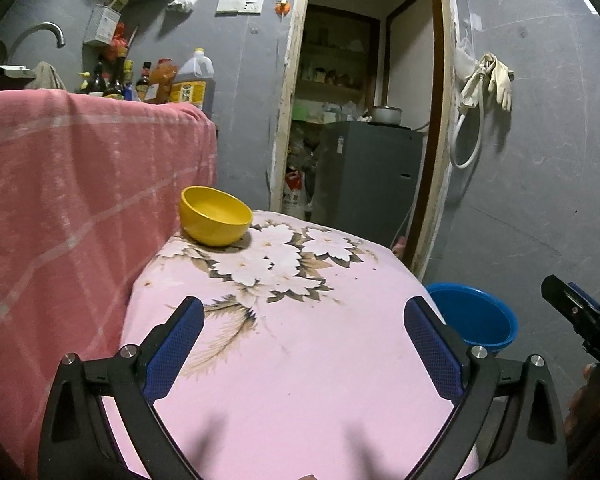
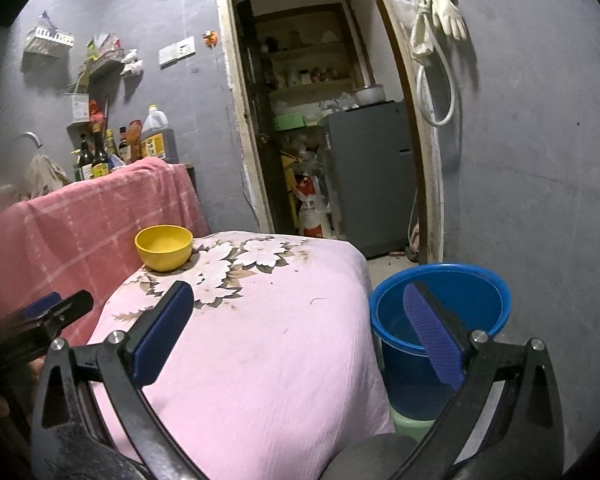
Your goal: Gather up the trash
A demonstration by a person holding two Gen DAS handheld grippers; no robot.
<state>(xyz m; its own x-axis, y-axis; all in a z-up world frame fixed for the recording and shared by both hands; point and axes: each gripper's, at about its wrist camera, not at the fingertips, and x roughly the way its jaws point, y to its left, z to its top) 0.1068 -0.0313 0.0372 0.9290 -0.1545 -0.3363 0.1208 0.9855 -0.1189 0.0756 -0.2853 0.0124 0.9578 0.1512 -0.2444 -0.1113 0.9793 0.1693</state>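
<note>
Pink cloth [image 1: 300, 380] under both grippers, L [image 1: 304, 312] & R [image 2: 296, 304], jaws wide (holding nothing), level, side by side.

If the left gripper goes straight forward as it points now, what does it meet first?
Probably the pink cloth on the table: the open left gripper looks down onto it. The yellow bowl stands farther on, left of that line. Depth is unclear.

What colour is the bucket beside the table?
Blue bucket, clearest in the right wrist view.

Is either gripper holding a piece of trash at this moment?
No. The left gripper and right gripper both stand wide open, with only pink cloth or blue bucket showing between.
</note>
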